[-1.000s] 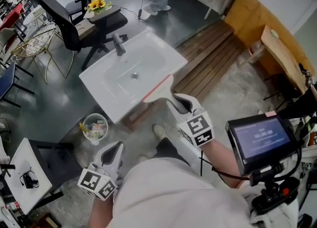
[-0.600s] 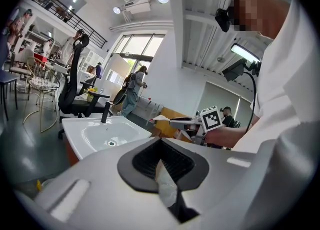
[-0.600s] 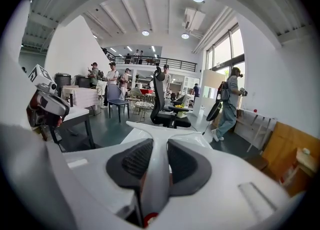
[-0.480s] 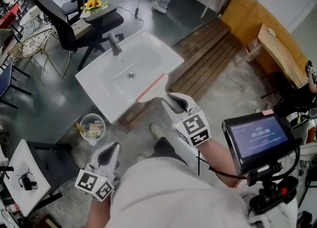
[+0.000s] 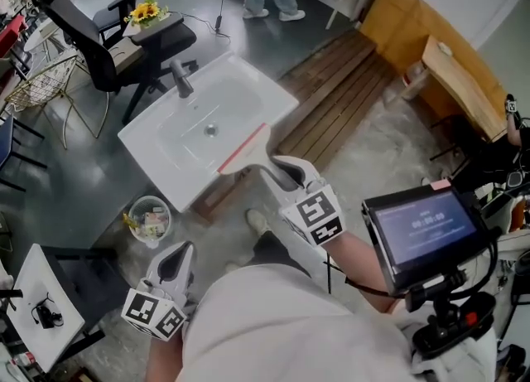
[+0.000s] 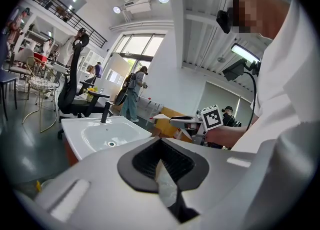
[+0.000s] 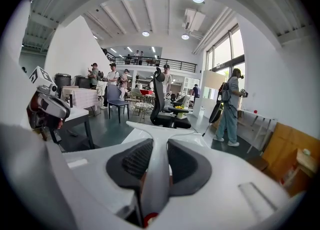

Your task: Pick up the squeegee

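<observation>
While the right gripper clamps the squeegee by its handle, the blade sits over the sink's near rim, unobstructed. A faucet, chair and bin stand around. The left gripper hangs low, jaws together, empty. Both grippers sit as before.

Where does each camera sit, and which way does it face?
Head view: on the head, steeply down on sink, left claw, right claw; shirt, forearm show.
Left gripper view: on the left claw, along its jaws toward the sink; shirt shows.
Right gripper view: on the right claw, along the clamped squeegee toward an office chair.
Shared: head and left gripper views both show the sink.
</observation>
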